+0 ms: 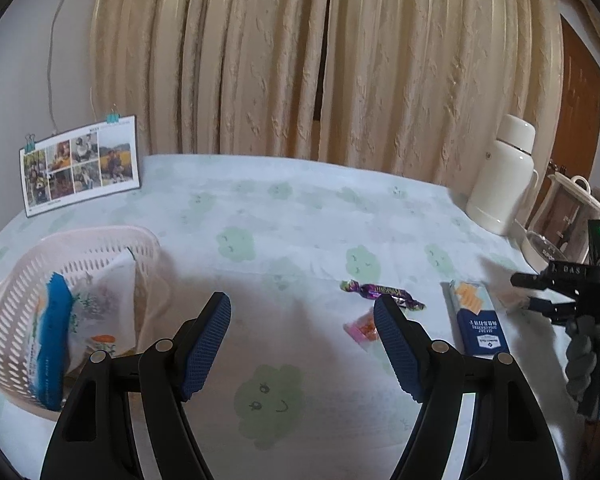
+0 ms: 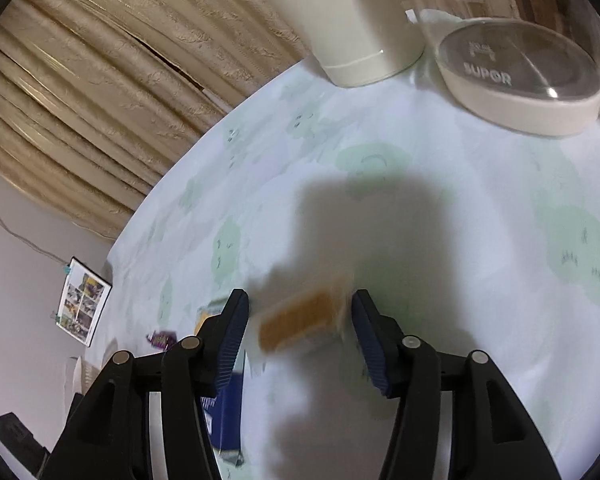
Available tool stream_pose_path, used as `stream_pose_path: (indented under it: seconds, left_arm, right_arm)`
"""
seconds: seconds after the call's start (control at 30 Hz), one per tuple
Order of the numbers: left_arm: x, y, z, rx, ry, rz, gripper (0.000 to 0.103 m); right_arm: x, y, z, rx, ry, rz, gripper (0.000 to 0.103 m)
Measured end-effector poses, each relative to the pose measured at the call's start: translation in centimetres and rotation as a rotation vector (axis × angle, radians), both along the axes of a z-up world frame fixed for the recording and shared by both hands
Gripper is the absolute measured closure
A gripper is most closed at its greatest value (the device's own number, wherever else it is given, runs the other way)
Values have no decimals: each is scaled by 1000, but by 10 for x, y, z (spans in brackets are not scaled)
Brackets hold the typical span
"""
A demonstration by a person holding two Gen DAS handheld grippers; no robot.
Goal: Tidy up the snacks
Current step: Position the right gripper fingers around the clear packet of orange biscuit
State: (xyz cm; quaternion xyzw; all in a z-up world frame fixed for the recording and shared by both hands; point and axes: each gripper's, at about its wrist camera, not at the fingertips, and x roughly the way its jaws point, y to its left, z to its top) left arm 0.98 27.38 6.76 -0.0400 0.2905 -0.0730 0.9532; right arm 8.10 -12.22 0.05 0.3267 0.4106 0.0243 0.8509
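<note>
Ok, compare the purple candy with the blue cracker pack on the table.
The purple candy is a small piece with twisted wrapper ends; the blue cracker pack is a much longer, flat rectangle. The candy lies crosswise in the left wrist view, the pack lengthwise. The candy's wrapper is shiny purple; the pack is dark blue with crackers pictured at its far end. Both lie loose on the tablecloth, outside the basket.
</note>
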Motion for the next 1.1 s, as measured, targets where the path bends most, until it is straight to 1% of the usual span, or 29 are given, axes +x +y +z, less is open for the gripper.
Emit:
stream_pose_path:
  seconds: [0.07, 0.17, 0.33, 0.5, 0.63, 0.7, 0.83, 0.97, 1.1]
  left_arm:
    - [3, -2, -2, 3, 10, -3, 29]
    - [8, -5, -4, 10, 23, -12, 29]
    - [20, -10, -12, -3, 72, -33, 29]
    - [32, -12, -21, -8, 110, -39, 29]
    - [37, -13, -24, -6, 126, -37, 29]
    - [38, -13, -26, -5, 132, -35, 29]
    - [39, -14, -28, 3, 140, -36, 29]
    - [40, -16, -32, 0, 148, -40, 29]
    - [42, -14, -37, -9, 162, -34, 29]
  right_arm:
    - [7, 4, 1, -19, 2, 8, 50]
    - [12, 15, 3, -78, -4, 29, 50]
    - [12, 25, 3, -132, -19, 84, 50]
    - [3, 18, 2, -107, -14, 74, 50]
    - [-6, 15, 1, -47, -12, 96, 50]
    - [-9, 15, 5, -56, -23, 88, 50]
    - [-1, 18, 22, -123, -74, 76, 50]
    - [21, 27, 23, -143, -94, 134, 50]
    - [38, 33, 13, -146, -83, 197, 50]
